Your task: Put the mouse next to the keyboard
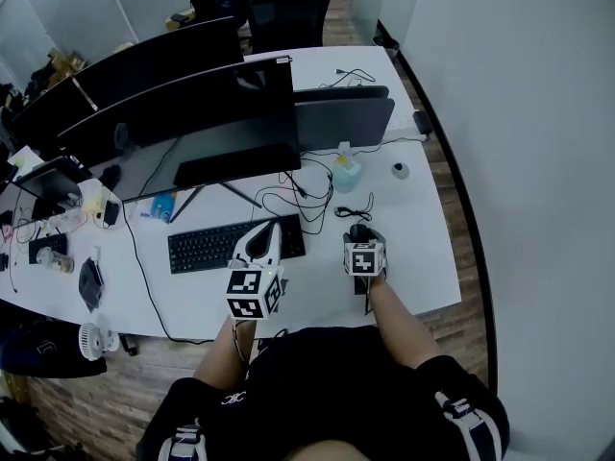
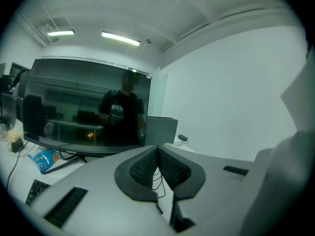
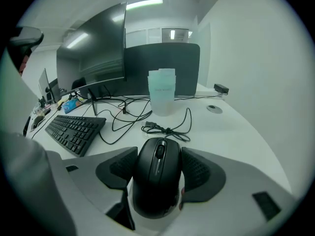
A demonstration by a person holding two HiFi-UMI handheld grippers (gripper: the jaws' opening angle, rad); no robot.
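A black mouse (image 3: pixel 157 173) sits between the pads of my right gripper (image 3: pixel 158 167), which press on both its sides, just above or on the white desk (image 1: pixel 423 257). In the head view the mouse (image 1: pixel 357 231) lies right of the black keyboard (image 1: pixel 216 246), a short gap away from it. The keyboard (image 3: pixel 74 129) shows to the left in the right gripper view. My left gripper (image 1: pixel 272 230) hangs over the keyboard's right end. Its pads (image 2: pixel 142 168) meet at the tip with nothing between them, and it points at the monitor.
A coiled black cable (image 3: pixel 167 129) and a translucent bottle (image 3: pixel 161 92) lie just beyond the mouse. A large dark monitor (image 1: pixel 192 113) stands behind the keyboard, with a grey partition (image 1: pixel 346 118) to its right. A small round disc (image 1: pixel 401 170) sits near the desk's right edge.
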